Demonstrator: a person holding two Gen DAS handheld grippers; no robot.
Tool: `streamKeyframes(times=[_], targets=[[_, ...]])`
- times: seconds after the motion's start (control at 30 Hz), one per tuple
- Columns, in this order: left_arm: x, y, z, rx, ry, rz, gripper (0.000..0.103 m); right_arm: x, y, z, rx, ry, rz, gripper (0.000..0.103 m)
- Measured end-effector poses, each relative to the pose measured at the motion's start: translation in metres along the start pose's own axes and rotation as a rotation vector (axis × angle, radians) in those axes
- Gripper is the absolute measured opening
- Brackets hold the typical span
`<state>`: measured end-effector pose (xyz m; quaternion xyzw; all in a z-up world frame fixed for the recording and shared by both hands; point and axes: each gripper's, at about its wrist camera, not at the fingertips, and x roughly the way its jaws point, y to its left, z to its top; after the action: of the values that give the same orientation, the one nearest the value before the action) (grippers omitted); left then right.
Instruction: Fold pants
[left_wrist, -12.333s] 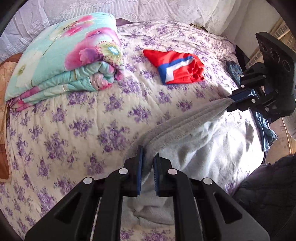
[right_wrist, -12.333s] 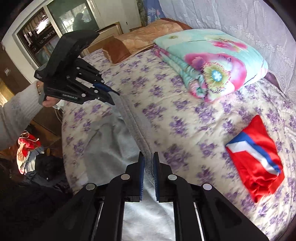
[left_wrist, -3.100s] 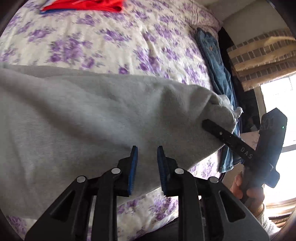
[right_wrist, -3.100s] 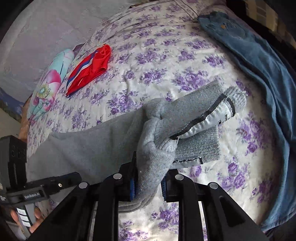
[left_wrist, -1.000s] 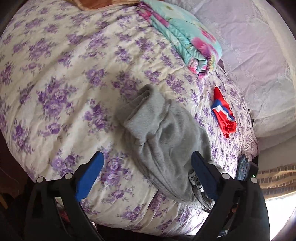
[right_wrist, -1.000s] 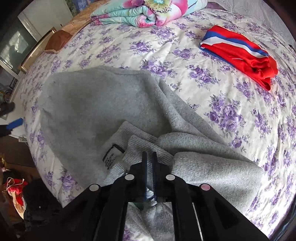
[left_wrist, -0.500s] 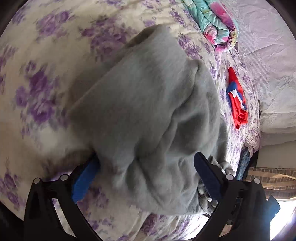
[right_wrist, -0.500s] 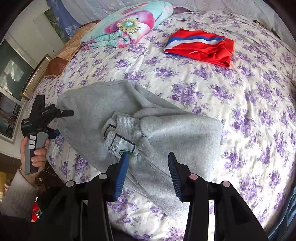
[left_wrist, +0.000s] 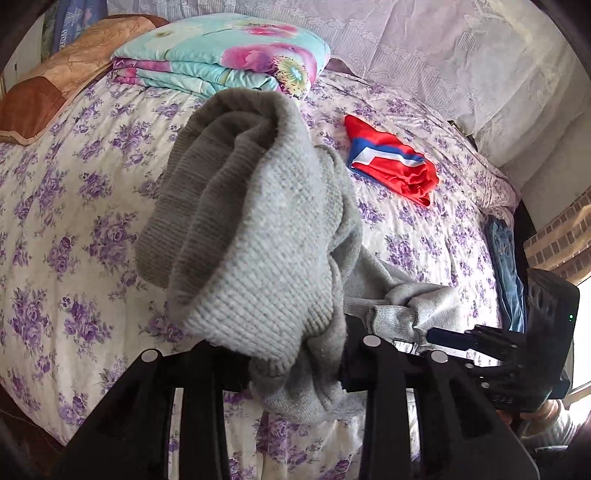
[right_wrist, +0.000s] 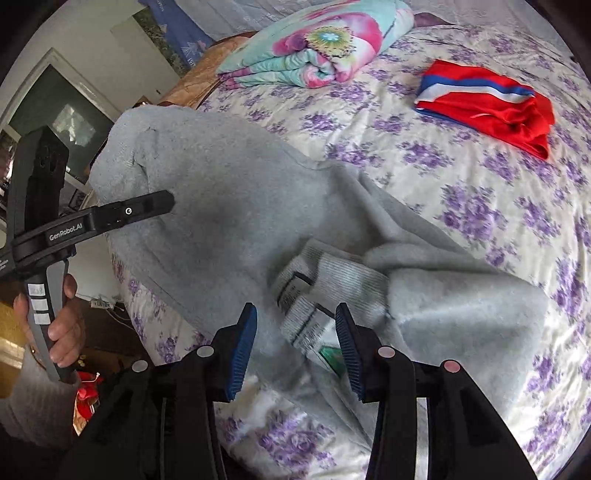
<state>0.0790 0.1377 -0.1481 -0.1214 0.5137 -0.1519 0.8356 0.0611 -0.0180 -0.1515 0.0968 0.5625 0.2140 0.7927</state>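
Across the purple-flowered bedspread (right_wrist: 461, 177) the grey pants (right_wrist: 236, 206) lie bunched near its front edge, their ribbed waistband and label turned up at the middle. Beyond the pants sits a folded floral quilt (left_wrist: 221, 55), and to its right a folded red, white and blue garment (right_wrist: 487, 99). The left gripper (left_wrist: 295, 365) is clamped on a thick wad of the pants' cloth, lifted off the bedspread. The right gripper (right_wrist: 295, 347) hangs over the waistband, fingers spread wide, holding nothing.
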Motion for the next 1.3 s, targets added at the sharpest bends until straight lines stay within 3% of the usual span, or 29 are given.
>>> streamKeyframes(times=[0.37, 0.47, 0.67, 0.83, 0.9, 1.0, 1.13, 1.3], targets=[[-0.003, 0.005, -0.002, -0.030, -0.006, -0.015, 0.031, 0.062, 0.022, 0.046, -0.092, 0.094, -0.071, 0.044], [-0.006, 0.004, -0.003, -0.031, -0.014, -0.026, 0.031, 0.075, 0.024, 0.051, -0.087, 0.134, -0.054, 0.000], [0.000, -0.003, -0.003, -0.001, -0.001, -0.039, 0.030, 0.124, 0.017, 0.051, -0.006, 0.211, -0.069, 0.000], [0.014, -0.014, -0.001, 0.035, 0.012, -0.050, 0.030, 0.126, 0.016, 0.053, 0.014, 0.223, -0.052, 0.000], [0.014, -0.021, 0.002, 0.052, 0.012, -0.055, 0.029, 0.116, 0.012, 0.055, 0.029, 0.231, -0.035, 0.000], [0.017, -0.039, 0.003, 0.112, 0.028, -0.062, 0.029, 0.074, 0.002, 0.054, 0.053, 0.148, -0.026, 0.001], [0.028, -0.074, -0.001, 0.207, 0.074, -0.098, 0.024, 0.006, -0.027, 0.037, 0.065, 0.048, -0.106, 0.004], [0.045, -0.139, -0.023, 0.380, 0.127, -0.160, 0.021, -0.081, -0.091, -0.014, 0.219, -0.076, -0.228, 0.004]])
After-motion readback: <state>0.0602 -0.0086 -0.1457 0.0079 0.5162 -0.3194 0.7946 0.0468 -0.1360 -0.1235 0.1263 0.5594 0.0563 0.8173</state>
